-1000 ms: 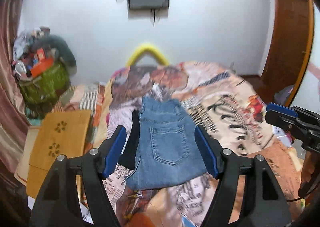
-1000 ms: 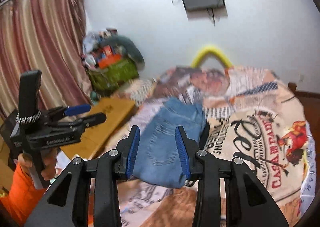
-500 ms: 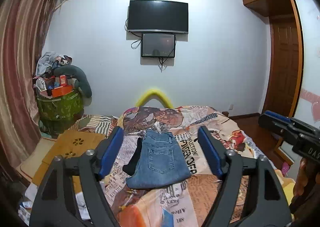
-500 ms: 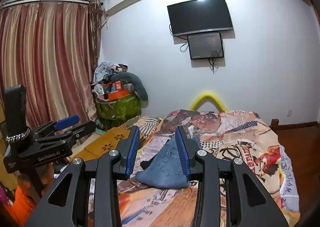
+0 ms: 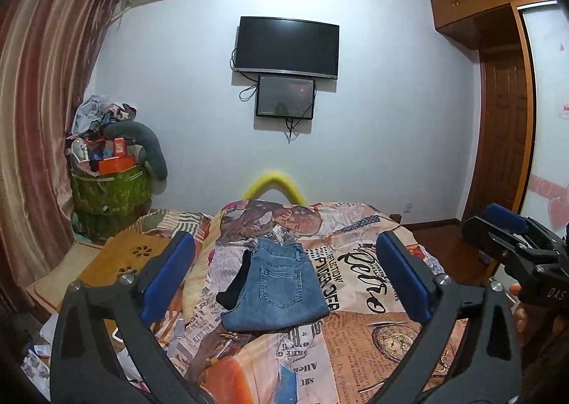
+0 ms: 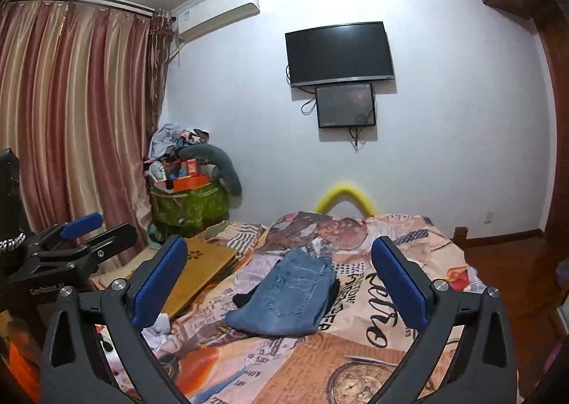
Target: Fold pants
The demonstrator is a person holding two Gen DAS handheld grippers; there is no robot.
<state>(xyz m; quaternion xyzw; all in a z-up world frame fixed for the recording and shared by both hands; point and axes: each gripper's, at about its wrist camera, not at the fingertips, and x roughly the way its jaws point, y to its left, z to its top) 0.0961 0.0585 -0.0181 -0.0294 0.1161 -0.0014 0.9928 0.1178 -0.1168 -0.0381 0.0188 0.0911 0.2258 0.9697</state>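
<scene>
A pair of blue jeans lies folded into a compact rectangle on the printed bedspread, back pocket up, with a black garment sticking out at its left side. The jeans also show in the right wrist view. My left gripper is open wide and empty, held well back from and above the jeans. My right gripper is open wide and empty too, also back from the bed. Each gripper shows at the edge of the other's view, the right and the left.
A wooden lap table lies left of the bed. A green bag piled with clutter stands by the curtain. A TV hangs on the far wall. A wooden door is at the right.
Both grippers have pulled back and up from the jeans, which look smaller and farther. The right gripper's jaws have opened from narrow to wide. The jeans have not moved.
</scene>
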